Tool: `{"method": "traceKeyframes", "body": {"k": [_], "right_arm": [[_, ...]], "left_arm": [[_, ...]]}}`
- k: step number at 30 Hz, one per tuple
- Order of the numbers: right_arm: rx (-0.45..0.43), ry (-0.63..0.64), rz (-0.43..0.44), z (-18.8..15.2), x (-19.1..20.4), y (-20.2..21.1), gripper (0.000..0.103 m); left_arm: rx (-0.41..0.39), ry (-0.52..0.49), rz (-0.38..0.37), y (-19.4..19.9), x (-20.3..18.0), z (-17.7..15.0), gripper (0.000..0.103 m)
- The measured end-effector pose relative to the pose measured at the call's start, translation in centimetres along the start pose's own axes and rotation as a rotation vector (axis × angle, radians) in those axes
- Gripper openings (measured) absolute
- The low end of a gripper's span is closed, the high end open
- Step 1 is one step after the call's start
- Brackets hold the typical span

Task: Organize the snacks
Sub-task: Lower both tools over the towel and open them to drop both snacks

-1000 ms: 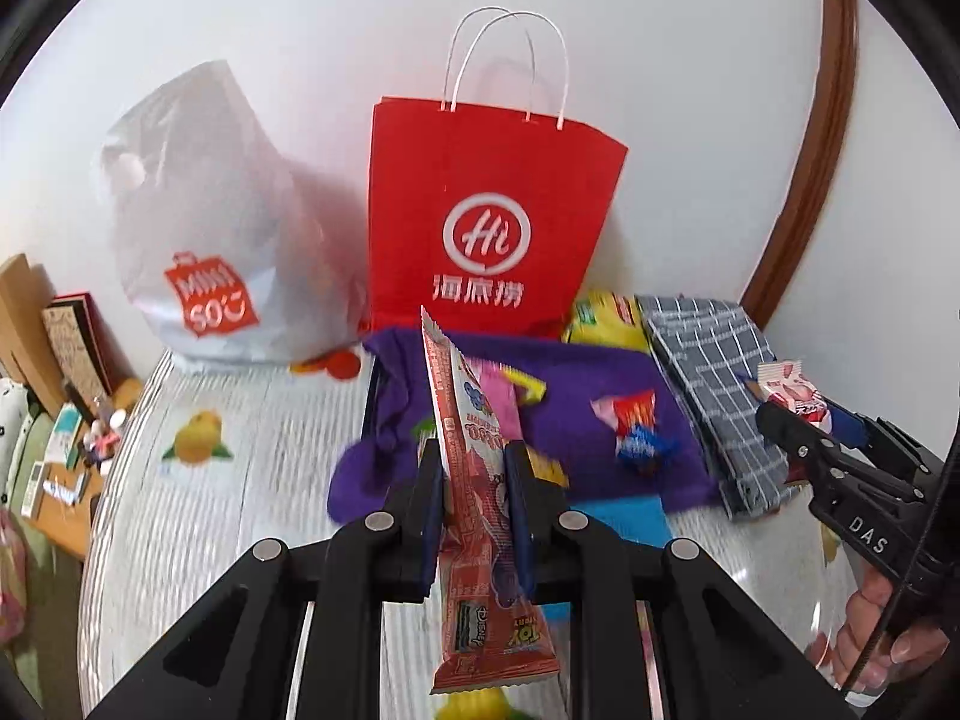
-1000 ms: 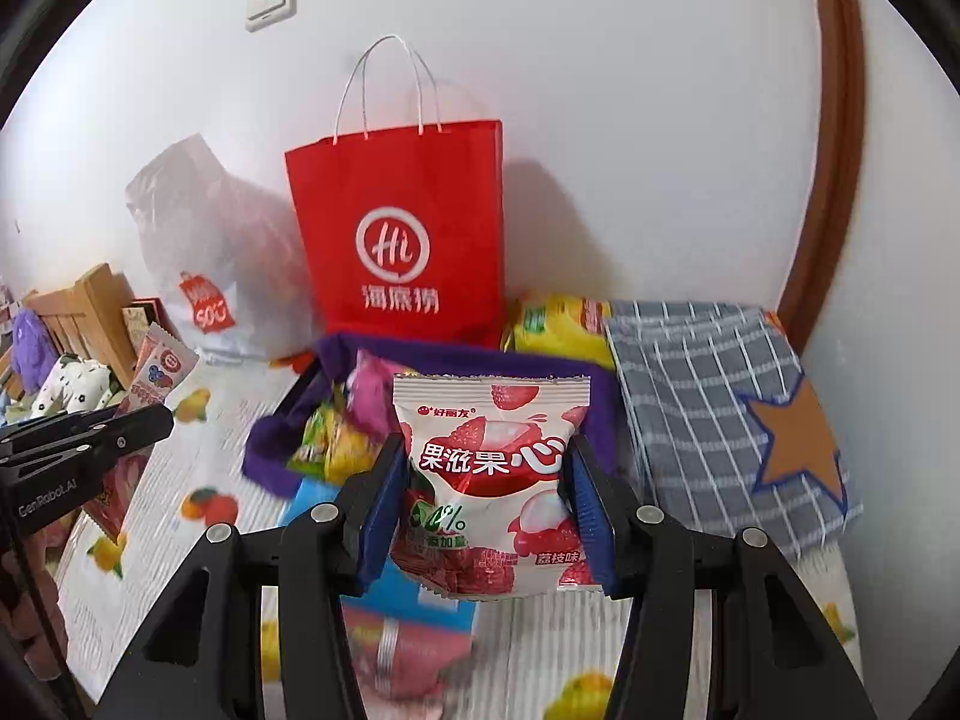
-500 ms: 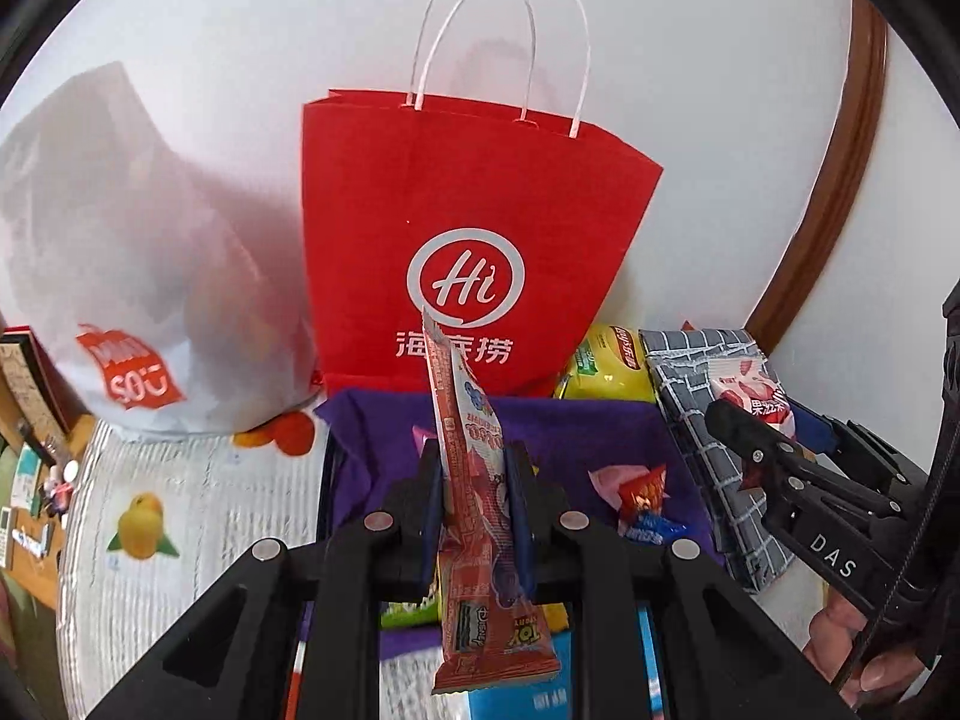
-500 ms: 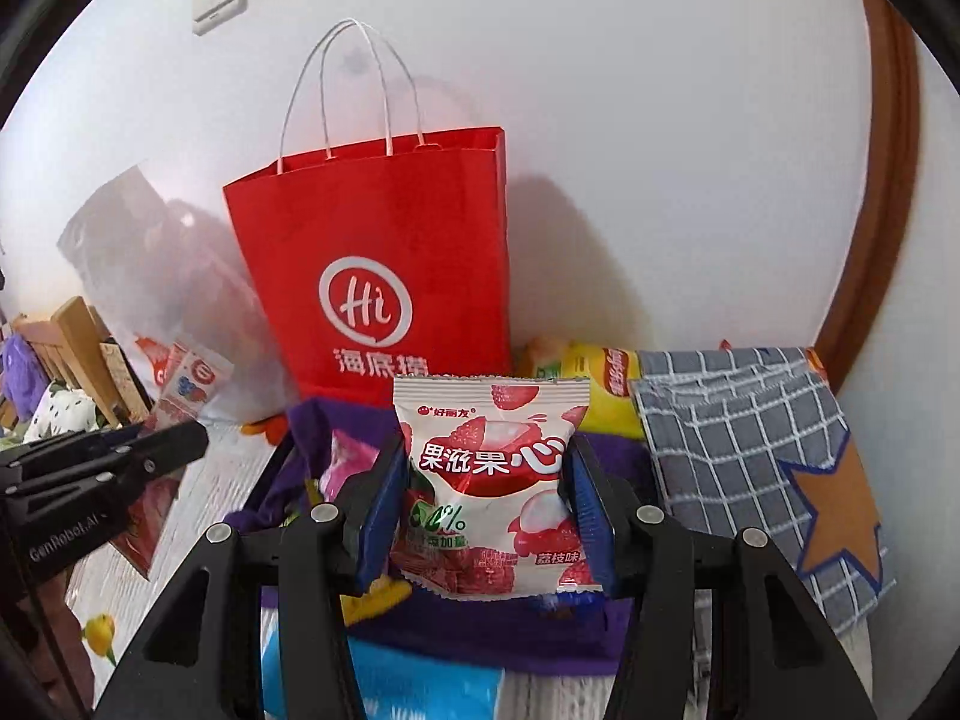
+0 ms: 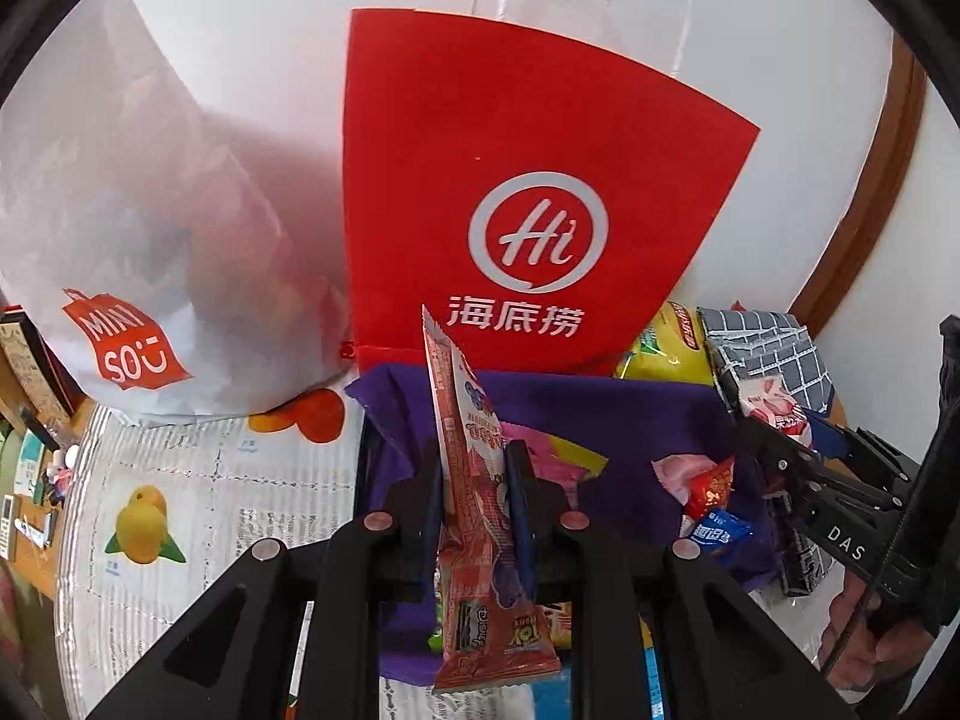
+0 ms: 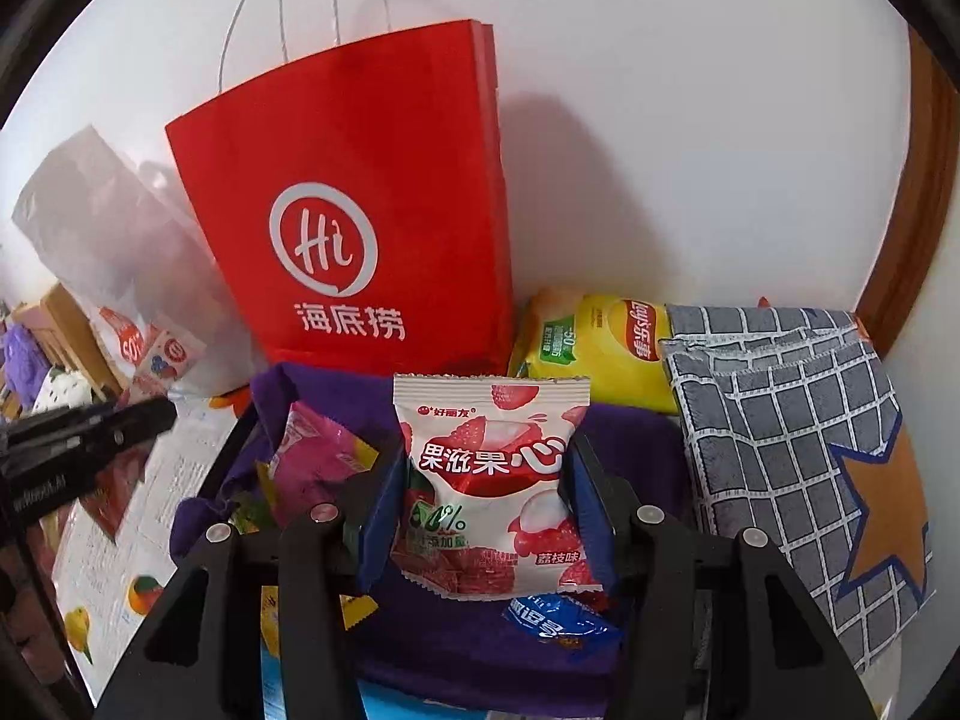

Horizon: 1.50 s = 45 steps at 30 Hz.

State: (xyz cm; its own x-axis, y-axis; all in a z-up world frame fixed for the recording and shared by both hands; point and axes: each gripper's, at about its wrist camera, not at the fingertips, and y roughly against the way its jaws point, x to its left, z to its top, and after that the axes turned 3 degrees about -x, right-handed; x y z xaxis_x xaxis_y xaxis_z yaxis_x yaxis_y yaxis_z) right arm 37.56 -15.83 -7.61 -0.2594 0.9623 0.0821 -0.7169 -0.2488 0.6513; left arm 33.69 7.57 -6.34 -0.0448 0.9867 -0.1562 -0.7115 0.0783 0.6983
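I had the left gripper [image 5: 474,498] clenched on a long red snack stick [image 5: 477,510], its jaws pressed almost together on the thin wrapper, the pack standing on edge with its sealed top poking up toward the red paper bag [image 5: 522,180]. The right gripper [image 6: 483,504] was grasping a pink-and-white lychee candy pouch [image 6: 489,480], held flat-on between the blue pads, which pressed its two side edges.

I took the red paper bag as my landmark; it stood upright against the white wall. Just in front of its base lay a purple cloth [image 6: 630,438] lining a dark tray, and both held packs hung over that cloth. On the cloth I saw a pink wrapped snack [image 6: 318,450] toward the bag's left side, a small red sachet [image 5: 711,483] and a blue packet [image 6: 558,618] nearer me. A yellow chip bag [image 6: 600,348] lay at the bag's right foot, touching a grey checked cloth [image 6: 780,408] with an orange star. To the bag's left a white plastic bag [image 5: 132,240] slumped against it, sitting on a fruit-printed table cover [image 5: 198,516]. In the left view, the right gripper showed to the right of the red bag, a hand [image 5: 858,648] around its handle.
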Motion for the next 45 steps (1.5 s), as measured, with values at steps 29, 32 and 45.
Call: {"method": "traceKeyframes", "body": {"k": [29, 32, 45], "right_arm": [[0.257, 0.099, 0.004, -2.9, 0.6, -6.0, 0.052], [0.277, 0.099, -0.016, -3.1, 0.4, -6.5, 0.053], [0.271, 0.105, -0.013, -2.7, 0.6, -6.1, 0.061]], "left_arm": [[0.073, -0.02, -0.016, -2.3, -1.4, -0.6, 0.019], [0.077, -0.021, -0.02, -2.4, -1.5, -0.7, 0.019], [0.126, 0.03, -0.048, -3.9, -1.7, -1.2, 0.019]]}}
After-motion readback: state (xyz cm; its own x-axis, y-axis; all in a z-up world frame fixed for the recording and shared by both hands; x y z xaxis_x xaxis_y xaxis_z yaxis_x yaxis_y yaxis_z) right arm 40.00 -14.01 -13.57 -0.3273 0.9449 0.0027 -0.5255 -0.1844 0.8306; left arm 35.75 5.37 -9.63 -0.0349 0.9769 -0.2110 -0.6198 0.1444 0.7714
